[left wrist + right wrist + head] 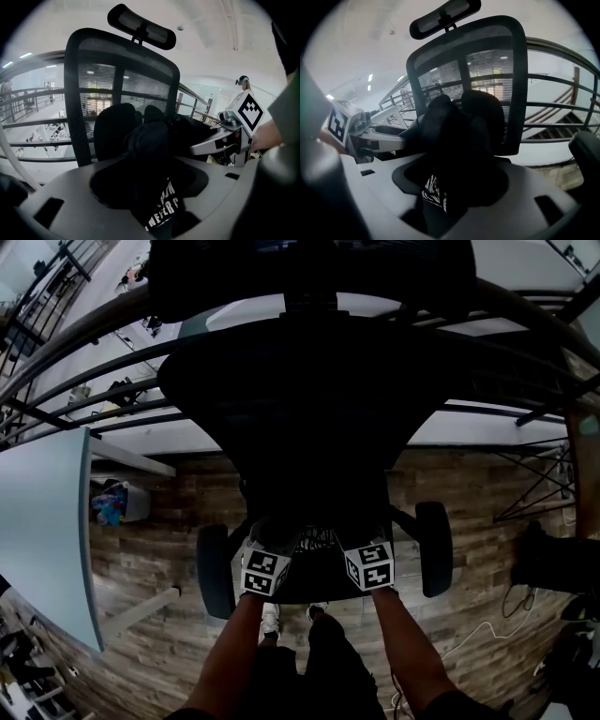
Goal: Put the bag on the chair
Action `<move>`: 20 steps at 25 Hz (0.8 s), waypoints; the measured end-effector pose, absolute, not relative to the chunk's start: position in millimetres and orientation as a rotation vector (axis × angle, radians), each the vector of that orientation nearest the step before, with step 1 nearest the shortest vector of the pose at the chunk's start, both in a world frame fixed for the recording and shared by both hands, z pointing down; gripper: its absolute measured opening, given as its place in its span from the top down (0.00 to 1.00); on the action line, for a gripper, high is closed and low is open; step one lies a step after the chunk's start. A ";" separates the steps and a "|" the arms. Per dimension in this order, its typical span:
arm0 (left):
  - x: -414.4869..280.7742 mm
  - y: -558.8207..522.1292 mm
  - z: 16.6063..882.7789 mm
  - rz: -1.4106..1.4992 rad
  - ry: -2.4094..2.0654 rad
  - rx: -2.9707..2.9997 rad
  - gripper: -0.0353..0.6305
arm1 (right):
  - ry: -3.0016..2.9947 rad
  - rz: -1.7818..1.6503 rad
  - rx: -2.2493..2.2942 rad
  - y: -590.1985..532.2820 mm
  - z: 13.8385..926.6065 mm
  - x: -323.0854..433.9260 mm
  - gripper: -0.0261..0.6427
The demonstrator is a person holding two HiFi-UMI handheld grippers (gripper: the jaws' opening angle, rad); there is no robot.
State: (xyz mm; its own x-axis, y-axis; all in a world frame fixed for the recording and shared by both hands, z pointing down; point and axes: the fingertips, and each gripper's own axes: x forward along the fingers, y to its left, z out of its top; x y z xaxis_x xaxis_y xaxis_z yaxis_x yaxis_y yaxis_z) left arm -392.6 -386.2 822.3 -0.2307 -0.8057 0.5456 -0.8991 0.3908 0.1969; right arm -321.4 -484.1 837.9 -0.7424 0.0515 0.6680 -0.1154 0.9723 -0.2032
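Release looks to be the step in hand: the black fabric bag with white print (154, 159) lies on the seat of the black mesh-backed office chair (124, 84). The left tongs (266, 568) and right tongs (369, 561) are both spread, with cloth loose between them. Next, draw both back without snagging it. Head view alone shows the wood-plank floor (159, 549); only the gripper views show the print.

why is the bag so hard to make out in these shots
Head view: the chair is a near-black silhouette, with strong fisheye bending the railing. Left gripper view: the black bag is backlit by a bright background. Right gripper view: same backlight, edges vignetted.
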 end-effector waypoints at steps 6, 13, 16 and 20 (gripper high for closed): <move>-375.6 -367.4 784.4 0.216 -2.115 1.440 0.61 | -2.396 0.258 0.133 -482.5 811.1 -300.1 0.63; -364.6 -362.4 737.0 0.173 -2.162 1.451 0.61 | -2.465 0.252 0.190 -481.6 757.0 -282.0 0.63; -359.2 -358.7 711.0 0.123 -2.171 1.474 0.61 | -2.516 0.190 0.167 -466.2 722.0 -279.9 0.63; -350.1 -347.3 685.0 0.093 -2.185 1.494 0.65 | -2.583 0.154 0.122 -438.9 672.4 -278.8 0.63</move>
State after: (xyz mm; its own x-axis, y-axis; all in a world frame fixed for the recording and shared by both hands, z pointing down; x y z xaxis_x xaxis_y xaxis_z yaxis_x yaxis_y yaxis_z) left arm -350.1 -347.3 685.0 -0.2823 -0.8585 0.4280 -0.8918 0.3994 0.2128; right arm -278.8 -438.9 672.4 -0.8477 -0.0557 0.5275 -0.1180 0.9894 -0.0851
